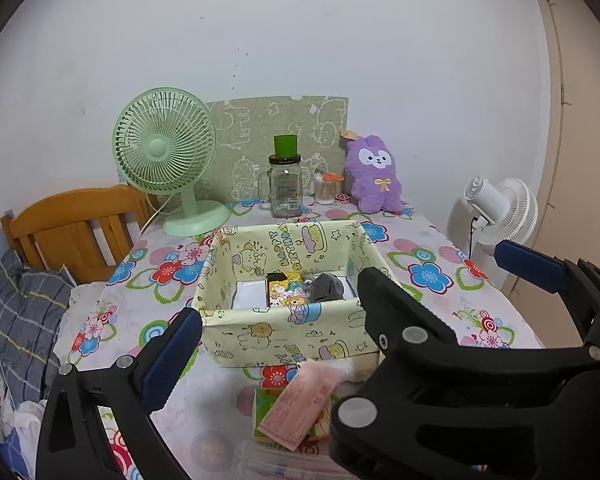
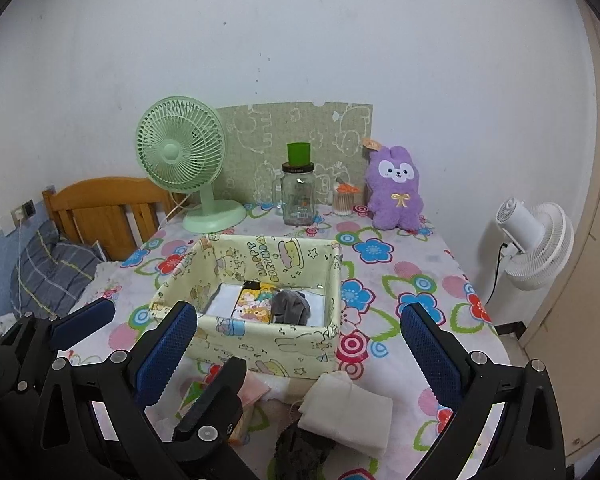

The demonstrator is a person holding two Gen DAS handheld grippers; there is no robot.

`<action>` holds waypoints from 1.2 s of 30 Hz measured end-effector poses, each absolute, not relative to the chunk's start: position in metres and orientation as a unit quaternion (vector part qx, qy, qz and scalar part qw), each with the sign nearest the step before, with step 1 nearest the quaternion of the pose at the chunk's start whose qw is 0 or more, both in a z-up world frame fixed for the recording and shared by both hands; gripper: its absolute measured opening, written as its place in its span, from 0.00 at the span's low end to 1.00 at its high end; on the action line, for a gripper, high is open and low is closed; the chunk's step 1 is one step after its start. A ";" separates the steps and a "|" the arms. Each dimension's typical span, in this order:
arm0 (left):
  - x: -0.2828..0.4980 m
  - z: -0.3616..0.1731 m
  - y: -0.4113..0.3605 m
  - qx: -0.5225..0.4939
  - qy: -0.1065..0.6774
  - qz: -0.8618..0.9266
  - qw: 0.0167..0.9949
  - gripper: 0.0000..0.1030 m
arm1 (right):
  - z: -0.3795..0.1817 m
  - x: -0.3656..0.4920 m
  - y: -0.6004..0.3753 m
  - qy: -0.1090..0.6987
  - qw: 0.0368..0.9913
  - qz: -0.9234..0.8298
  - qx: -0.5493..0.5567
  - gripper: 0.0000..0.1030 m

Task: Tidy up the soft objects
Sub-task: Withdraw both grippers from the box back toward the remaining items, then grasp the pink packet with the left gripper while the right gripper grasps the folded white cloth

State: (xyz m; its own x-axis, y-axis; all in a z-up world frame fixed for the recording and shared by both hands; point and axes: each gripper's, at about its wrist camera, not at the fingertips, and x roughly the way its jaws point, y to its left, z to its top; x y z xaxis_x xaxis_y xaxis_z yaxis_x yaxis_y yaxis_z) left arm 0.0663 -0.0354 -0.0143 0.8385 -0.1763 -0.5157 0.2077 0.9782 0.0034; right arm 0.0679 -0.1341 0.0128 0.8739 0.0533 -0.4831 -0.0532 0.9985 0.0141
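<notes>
- Both grippers hang empty over the near table edge: the right gripper (image 2: 300, 332) has its jaws spread wide, and the left gripper (image 2: 148, 312) beside it is parted too.
- Just below the right gripper lie a folded white cloth (image 2: 346, 410) and a dark crumpled cloth (image 2: 300, 446), touching each other.
- Beyond them stands the patterned box (image 2: 260, 350), already holding 1 grey cloth (image 2: 290, 306).
- Risk, as I judge it: pinching the white cloth may drag the dark one along, or unfold it.

Box (image 2: 260, 344) mid-table, folded cloth (image 2: 348, 408) before it, fan (image 2: 182, 148), jar (image 2: 298, 196) and plush (image 2: 396, 188) behind.
</notes>
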 end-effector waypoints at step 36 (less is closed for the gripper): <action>0.029 -0.076 -0.037 0.036 0.299 -0.119 0.946 1.00 | -0.049 0.025 -0.132 0.262 0.964 0.039 -0.016 1.00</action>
State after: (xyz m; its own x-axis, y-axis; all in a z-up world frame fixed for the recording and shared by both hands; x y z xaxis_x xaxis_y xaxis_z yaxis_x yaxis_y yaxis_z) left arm 0.0290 -0.0371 -0.0764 0.7931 -0.2026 -0.5745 0.2462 0.9692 -0.0019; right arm 0.0246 -0.1322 -0.0487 0.8596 0.0675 -0.5065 -0.0841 0.9964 -0.0100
